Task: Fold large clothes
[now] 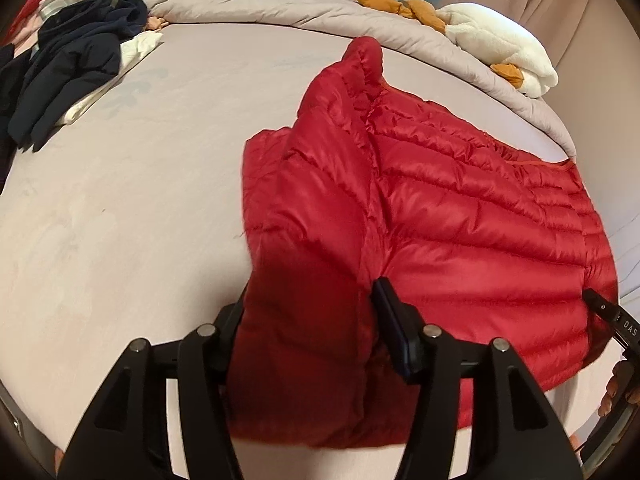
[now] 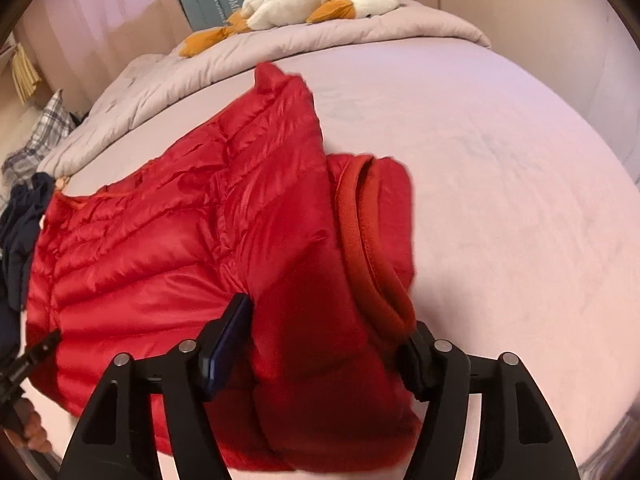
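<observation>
In the left wrist view, the left tool (image 1: 310, 320) straddled a fold of the red down jacket (image 1: 460, 208) low in frame, seemingly released. In the right wrist view, the right tool (image 2: 332, 344) stood apart around the collar end. The slippery folds could spring open on the bed (image 2: 500, 184).

The red jacket (image 1: 460, 216) is quilted puffer cloth, shiny and slick, its ribs catching the light; the collar band (image 2: 360, 232), right of centre, looks like matt, softer trim. The bed sheet (image 1: 120, 200) under it is smooth, matt, pale cloth. At upper right the white plush toy (image 1: 504, 44) looks fleecy. The left gripper (image 1: 308, 320) is matt black plastic with small shiny metal pins, as is the right gripper (image 2: 328, 340).
</observation>
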Demonstrator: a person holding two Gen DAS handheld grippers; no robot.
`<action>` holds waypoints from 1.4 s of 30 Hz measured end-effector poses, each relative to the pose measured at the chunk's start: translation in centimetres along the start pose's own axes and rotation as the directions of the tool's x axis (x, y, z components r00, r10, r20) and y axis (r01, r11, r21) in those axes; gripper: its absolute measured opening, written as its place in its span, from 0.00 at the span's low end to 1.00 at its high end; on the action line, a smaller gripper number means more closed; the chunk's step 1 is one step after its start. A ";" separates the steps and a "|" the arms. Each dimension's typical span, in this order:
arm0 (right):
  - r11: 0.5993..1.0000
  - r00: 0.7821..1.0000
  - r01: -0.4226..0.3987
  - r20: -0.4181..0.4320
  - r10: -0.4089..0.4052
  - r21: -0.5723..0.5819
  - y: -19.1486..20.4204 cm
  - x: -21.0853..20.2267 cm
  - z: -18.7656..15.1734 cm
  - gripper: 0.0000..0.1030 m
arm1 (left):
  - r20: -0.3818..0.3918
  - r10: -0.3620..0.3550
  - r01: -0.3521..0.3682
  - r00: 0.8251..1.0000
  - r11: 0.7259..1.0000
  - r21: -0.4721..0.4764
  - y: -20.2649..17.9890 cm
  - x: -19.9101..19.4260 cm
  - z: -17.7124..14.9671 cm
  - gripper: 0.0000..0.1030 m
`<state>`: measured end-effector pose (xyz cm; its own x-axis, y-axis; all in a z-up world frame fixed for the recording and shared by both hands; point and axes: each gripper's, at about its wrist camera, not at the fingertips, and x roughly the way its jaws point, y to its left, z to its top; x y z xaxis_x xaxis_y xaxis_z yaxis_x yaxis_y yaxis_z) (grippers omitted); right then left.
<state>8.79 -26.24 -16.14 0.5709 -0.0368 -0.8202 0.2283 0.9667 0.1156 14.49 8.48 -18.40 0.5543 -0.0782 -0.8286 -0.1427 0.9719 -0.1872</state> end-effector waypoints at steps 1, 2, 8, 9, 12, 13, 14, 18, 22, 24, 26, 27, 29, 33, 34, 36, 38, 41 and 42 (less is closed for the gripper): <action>1.000 1.000 0.008 0.005 -0.008 -0.003 -0.1 -0.3 -0.1 0.64 | 0.002 0.003 -0.003 1.000 1.000 -0.002 0.1 -0.4 -0.2 0.57; 1.000 1.000 0.022 0.011 -0.022 -0.004 -0.1 -0.8 -0.3 0.64 | 0.008 0.009 -0.009 1.000 1.000 -0.005 0.2 -0.9 -0.3 0.58; 0.994 0.990 0.109 0.096 -0.107 -0.010 -0.8 -4.4 -0.4 0.78 | 0.076 -0.044 0.048 0.996 0.998 -0.046 0.8 -5.0 -0.6 0.74; 0.994 0.988 0.105 0.118 -0.103 -0.008 -0.9 -5.4 -0.4 0.81 | 0.092 -0.059 0.064 0.994 0.997 -0.048 0.7 -5.9 -0.6 0.81; 0.994 0.978 0.107 0.181 -0.102 -0.022 -0.3 -7.8 -0.9 0.86 | 0.150 -0.121 0.129 0.981 0.991 -0.045 0.1 -8.6 -0.6 0.90; 0.994 0.972 0.103 0.216 -0.092 -0.041 0.0 -9.2 -1.2 0.88 | 0.164 -0.146 0.155 0.976 0.987 -0.040 -0.1 -9.3 -0.6 0.94; 0.994 0.967 0.099 0.239 -0.084 -0.049 0.2 -9.9 -1.3 0.92 | 0.177 -0.169 0.177 0.970 0.984 -0.034 -0.4 -10.1 -0.8 0.98; 0.993 0.942 0.087 0.331 -0.058 -0.075 1.0 -13.6 -2.6 0.99 | 0.236 -0.208 0.210 0.949 0.977 0.017 -1.5 -12.9 -1.5 1.00; 0.992 0.931 0.053 0.366 -0.008 -0.114 2.5 -15.1 -3.3 0.99 | 0.278 -0.187 0.181 0.942 0.982 0.049 -2.0 -14.7 -2.1 1.00; 0.989 0.927 0.013 0.373 0.043 -0.148 3.1 -15.7 -3.7 0.99 | 0.285 -0.193 0.181 0.939 0.981 0.066 -2.3 -15.4 -2.3 1.00; 0.984 0.923 -0.009 0.376 0.076 -0.176 3.8 -16.1 -4.0 0.99 | 0.290 -0.198 0.183 0.936 0.980 0.081 -2.2 -15.7 -2.5 1.00; 0.982 0.921 -0.016 0.379 0.088 -0.190 4.3 -16.1 -4.1 0.99 | 0.297 -0.202 0.182 0.933 0.979 0.094 -2.5 -15.8 -2.6 1.00; 0.978 0.918 -0.027 0.382 0.106 -0.206 5.1 -16.5 -4.5 0.99 | 0.297 -0.193 0.168 0.935 0.980 0.107 -2.9 -15.8 -2.9 1.00; 0.964 0.915 -0.055 0.373 0.152 -0.259 7.1 -16.1 -4.9 0.99 | 0.276 -0.186 0.153 0.943 0.979 0.138 -3.8 -15.6 -3.2 1.00; 0.959 0.916 -0.066 0.363 0.168 -0.277 7.7 -15.9 -5.0 0.99 | 0.274 -0.185 0.151 0.944 0.978 0.142 -3.9 -15.6 -3.3 1.00; 0.950 0.916 -0.079 0.355 0.189 -0.301 8.4 -15.8 -5.2 0.99 | 0.268 -0.185 0.148 0.946 0.977 0.153 -4.3 -15.5 -3.5 1.00; 0.943 0.914 -0.091 0.350 0.207 -0.319 8.8 -15.9 -5.5 0.99 | 0.263 -0.187 0.147 0.947 0.975 0.167 -4.6 -15.4 -3.6 1.00; 0.939 0.913 -0.109 0.340 0.224 -0.325 9.0 -15.8 -5.7 0.99 | 0.260 -0.198 0.153 0.945 0.971 0.183 -5.0 -15.5 -3.8 1.00; 0.938 0.914 -0.115 0.336 0.229 -0.327 9.0 -15.7 -5.7 0.99 | 0.260 -0.199 0.154 0.945 0.971 0.186 -5.1 -15.6 -3.8 1.00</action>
<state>-2.57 -15.49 -5.40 0.8386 0.1027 -0.5350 -0.1095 0.9938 0.0192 3.43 3.88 -6.57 0.7656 -0.2098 -0.6081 0.0990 0.9725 -0.2109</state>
